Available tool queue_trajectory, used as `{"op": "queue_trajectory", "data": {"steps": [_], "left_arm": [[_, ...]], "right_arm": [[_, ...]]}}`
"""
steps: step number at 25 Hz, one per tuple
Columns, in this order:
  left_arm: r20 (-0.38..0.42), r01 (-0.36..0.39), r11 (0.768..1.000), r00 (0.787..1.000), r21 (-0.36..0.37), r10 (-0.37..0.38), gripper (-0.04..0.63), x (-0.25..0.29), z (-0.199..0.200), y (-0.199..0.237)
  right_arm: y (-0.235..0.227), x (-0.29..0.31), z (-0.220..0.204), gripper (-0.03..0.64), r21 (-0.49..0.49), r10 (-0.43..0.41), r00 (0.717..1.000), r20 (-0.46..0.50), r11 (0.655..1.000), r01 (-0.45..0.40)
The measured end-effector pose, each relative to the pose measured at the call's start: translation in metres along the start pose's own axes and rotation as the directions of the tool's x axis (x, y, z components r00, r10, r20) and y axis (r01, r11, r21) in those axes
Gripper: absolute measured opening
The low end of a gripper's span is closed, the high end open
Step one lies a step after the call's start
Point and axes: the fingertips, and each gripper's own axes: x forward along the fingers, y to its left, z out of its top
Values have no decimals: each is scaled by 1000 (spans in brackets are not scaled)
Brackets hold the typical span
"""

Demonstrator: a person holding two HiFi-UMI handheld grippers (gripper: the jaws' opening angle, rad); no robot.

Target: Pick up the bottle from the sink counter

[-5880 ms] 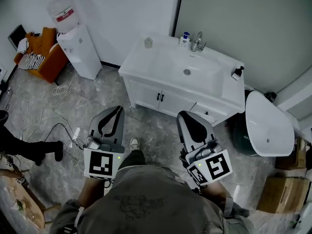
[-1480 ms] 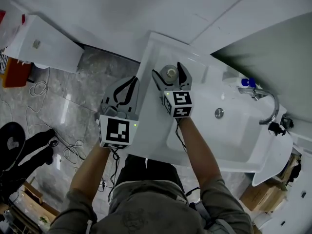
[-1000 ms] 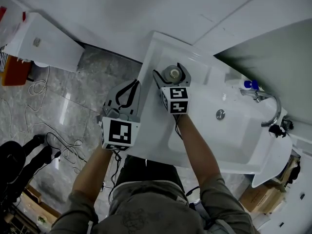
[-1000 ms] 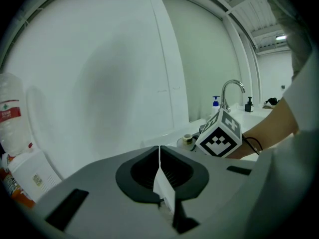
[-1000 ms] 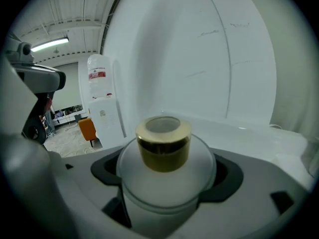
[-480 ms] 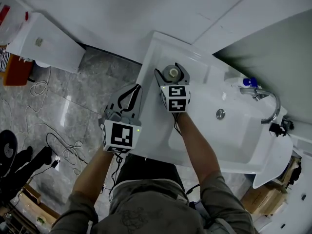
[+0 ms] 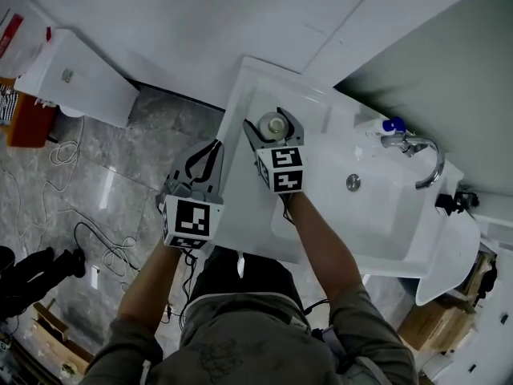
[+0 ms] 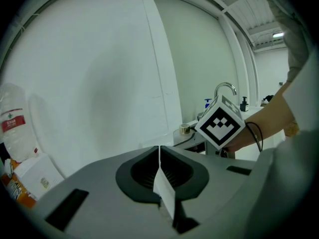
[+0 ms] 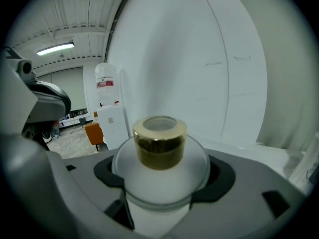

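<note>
Right gripper [image 7: 273, 128] clamped on frosted bottle [image 9: 159, 178], pads against both flanks below gold cap [image 9: 159, 142]. Bottle between the jaws, base apparently on sink counter [image 7: 239, 211]. Left gripper [image 8: 159, 156] jaws together, empty, just to the left of the right one. Risk: smooth rounded body may slip or pivot on lift if squeeze is light. A tilt could drop it towards the basin [image 7: 361, 215] on the right.

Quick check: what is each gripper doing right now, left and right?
Left gripper: closed, nothing between its jaws.
Right gripper: closed on the bottle.
</note>
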Motion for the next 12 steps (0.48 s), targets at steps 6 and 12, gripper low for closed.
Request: {"op": "queue_trajectory", "data": {"steps": [6, 12], "left_arm": [[35, -8, 1000, 999, 26, 7, 21, -22, 33, -5], [94, -23, 998, 995, 56, 17, 21, -51, 77, -15]], "right_arm": [[12, -51, 52, 354, -33, 53, 997, 47, 998, -52], [22, -117, 111, 354, -95, 77, 990, 114, 993, -66]]}}
